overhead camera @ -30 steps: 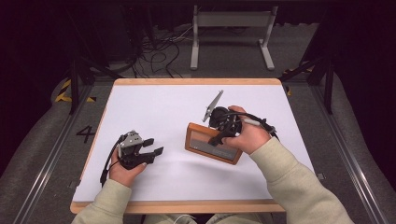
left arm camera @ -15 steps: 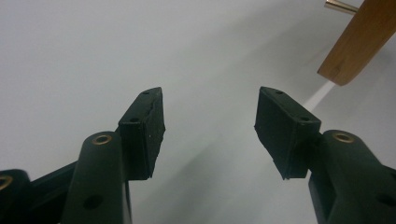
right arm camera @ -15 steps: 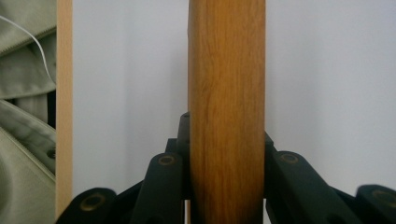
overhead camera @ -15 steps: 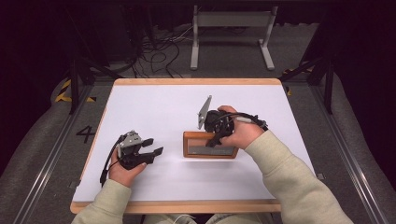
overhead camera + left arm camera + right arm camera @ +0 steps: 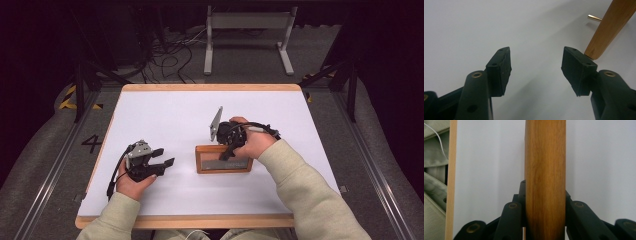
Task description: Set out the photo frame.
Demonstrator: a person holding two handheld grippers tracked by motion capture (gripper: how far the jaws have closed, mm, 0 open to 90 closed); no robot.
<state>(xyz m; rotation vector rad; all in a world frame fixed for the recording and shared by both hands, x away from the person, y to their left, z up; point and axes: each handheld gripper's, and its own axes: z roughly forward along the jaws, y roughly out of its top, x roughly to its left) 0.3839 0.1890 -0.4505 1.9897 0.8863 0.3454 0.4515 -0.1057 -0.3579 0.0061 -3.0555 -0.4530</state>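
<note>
No writing is readable; the right claw [image 5: 228,150] grips the wooden frame [image 5: 223,160], the left claw [image 5: 162,157] stands released.

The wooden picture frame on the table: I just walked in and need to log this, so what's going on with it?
A person works with a gripper in each hand. The right gripper is shut on the top edge of the wooden picture frame, holding it on the white table. The left gripper rests beside it, jaws open, with nothing between them.
</note>
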